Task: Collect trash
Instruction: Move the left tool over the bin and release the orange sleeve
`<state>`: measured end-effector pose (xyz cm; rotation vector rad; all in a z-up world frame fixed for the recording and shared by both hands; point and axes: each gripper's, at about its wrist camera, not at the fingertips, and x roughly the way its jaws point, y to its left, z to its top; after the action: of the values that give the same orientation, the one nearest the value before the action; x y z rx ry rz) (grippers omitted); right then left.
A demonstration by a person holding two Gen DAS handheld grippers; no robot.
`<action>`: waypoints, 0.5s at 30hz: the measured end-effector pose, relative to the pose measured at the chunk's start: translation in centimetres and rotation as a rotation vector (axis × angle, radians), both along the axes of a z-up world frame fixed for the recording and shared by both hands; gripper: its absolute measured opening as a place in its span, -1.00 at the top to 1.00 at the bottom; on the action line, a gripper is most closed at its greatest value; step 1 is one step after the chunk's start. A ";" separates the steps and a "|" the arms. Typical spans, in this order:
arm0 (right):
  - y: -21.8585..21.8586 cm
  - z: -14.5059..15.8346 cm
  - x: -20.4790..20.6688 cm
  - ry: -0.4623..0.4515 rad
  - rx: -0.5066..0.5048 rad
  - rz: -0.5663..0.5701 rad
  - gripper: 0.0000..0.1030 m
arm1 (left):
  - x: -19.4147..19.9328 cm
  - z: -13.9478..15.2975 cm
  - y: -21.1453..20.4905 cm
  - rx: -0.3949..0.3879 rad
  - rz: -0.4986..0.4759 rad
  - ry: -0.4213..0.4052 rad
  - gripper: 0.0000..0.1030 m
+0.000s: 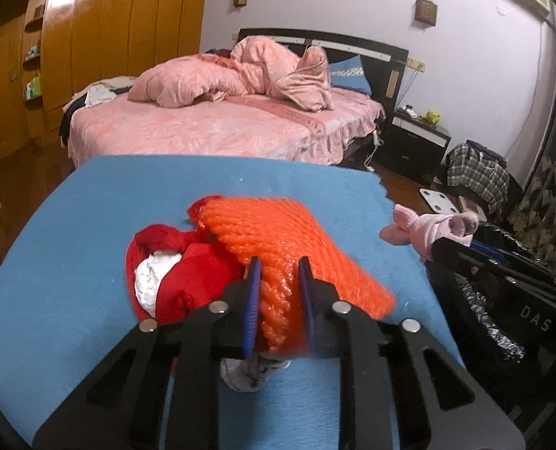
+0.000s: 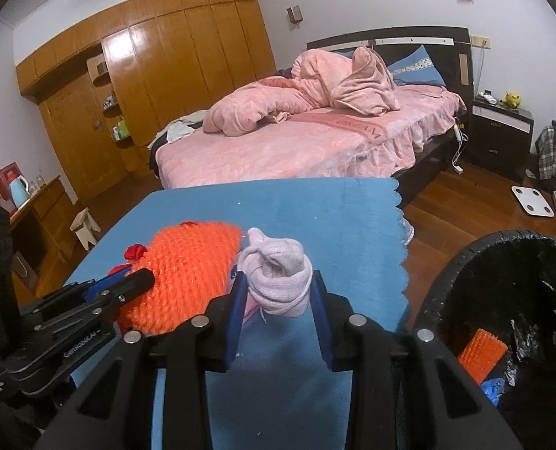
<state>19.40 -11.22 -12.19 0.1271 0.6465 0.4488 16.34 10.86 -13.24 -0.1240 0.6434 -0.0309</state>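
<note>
My left gripper [image 1: 278, 266] is shut on an orange foam net [image 1: 289, 240] and holds it over the blue-covered table [image 1: 90, 225]; it also shows in the right wrist view [image 2: 188, 266]. A red cloth [image 1: 195, 281] wrapped around white stuff lies just left of it, and a grey rag [image 1: 244, 375] lies under the jaws. My right gripper [image 2: 278, 277] is shut on a knotted pink sock [image 2: 281, 277], held above the table's right part. In the left wrist view the sock [image 1: 427, 225] sticks out at the right. A black-lined trash bin [image 2: 502, 300] stands right of the table.
The bin holds an orange piece [image 2: 482, 352], blue scrap and foil. Behind the table is a bed [image 1: 221, 127] with pink bedding. A black nightstand [image 2: 499, 127], a white scale [image 2: 532, 200] on the wood floor and a wooden wardrobe [image 2: 165, 56] are around.
</note>
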 end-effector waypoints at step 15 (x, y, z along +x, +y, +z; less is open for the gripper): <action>-2.6 2.7 -2.4 -0.064 0.022 -0.039 0.35 | -2.6 3.9 -2.5 -0.018 -0.064 -0.104 0.68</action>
<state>16.96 -13.86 -9.47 0.1452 0.5750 0.4212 13.77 8.31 -9.34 -0.1182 0.5427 -0.1042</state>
